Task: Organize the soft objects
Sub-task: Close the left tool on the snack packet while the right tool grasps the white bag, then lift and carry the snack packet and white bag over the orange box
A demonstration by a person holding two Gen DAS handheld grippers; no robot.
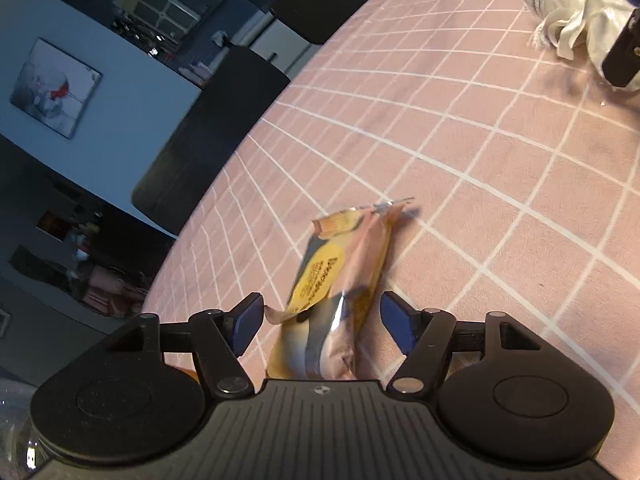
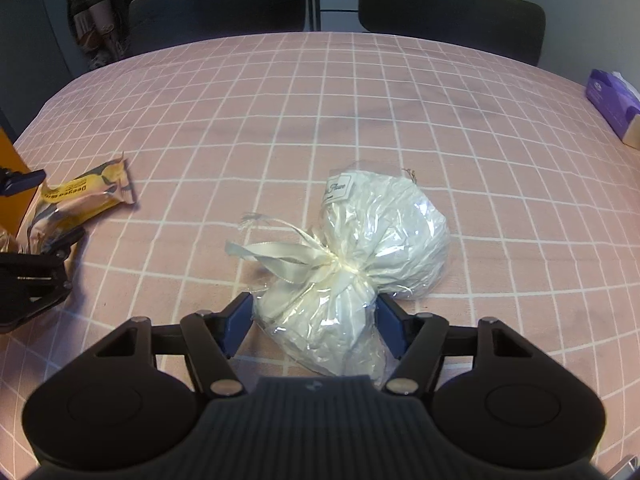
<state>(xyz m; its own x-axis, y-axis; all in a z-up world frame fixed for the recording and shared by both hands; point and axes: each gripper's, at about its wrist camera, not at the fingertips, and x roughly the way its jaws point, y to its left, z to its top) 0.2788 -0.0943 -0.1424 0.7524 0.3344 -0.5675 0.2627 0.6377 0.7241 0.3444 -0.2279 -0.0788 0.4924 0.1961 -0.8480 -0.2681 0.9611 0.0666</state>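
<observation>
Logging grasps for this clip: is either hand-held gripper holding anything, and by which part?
Nothing is clearly held. The left hand-held gripper straddles the yellow foil snack packet, pads apart. The right hand-held gripper brackets the white cellophane-wrapped bundle below its ribbon; grip uncertain.

In the right wrist view, the wrapped bundle (image 2: 360,256) lies on the desk (image 2: 320,120) at frame centre, its near end between the fingers of the right claw (image 2: 314,326). The snack packet (image 2: 76,204) lies at the left edge, well apart from the bundle, reaching into the left claw (image 2: 36,208). A tissue box (image 2: 614,106) sits at the right edge. 2 chairs (image 2: 216,8) stand behind the desk's far edge, along the top.
</observation>
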